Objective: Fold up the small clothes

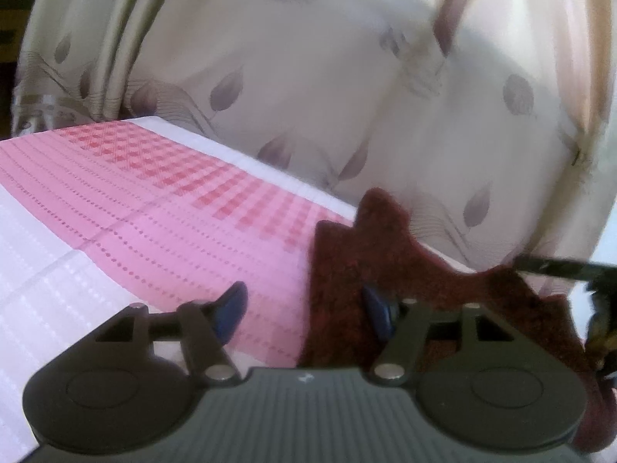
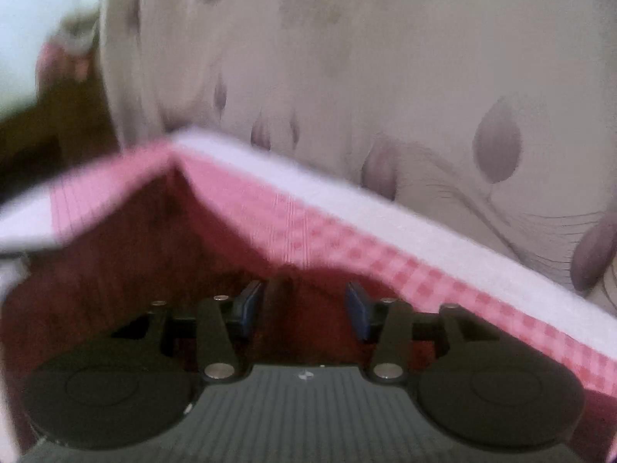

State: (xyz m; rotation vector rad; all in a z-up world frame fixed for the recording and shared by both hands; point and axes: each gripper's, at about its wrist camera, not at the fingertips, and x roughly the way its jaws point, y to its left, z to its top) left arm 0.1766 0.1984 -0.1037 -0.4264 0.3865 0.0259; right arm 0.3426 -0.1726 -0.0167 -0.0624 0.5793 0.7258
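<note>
A dark red fuzzy garment (image 1: 347, 266) lies on the pink-and-white checked cloth (image 1: 162, 208) at the right of the left wrist view. My left gripper (image 1: 304, 308) is open, low over the garment's left edge, its right finger above the fabric. In the right wrist view the dark red garment (image 2: 127, 270) fills the near ground, with the checked cloth (image 2: 308, 227) behind it. My right gripper (image 2: 304, 308) is open, both blue pads apart, low over the garment. A dark fold of fabric stands between the fingers, not clamped.
A cream curtain with grey leaf print (image 1: 308, 88) hangs behind the far edge of the surface and also shows in the right wrist view (image 2: 385, 58). The other gripper's dark parts (image 1: 594, 297) show at the right edge of the left wrist view.
</note>
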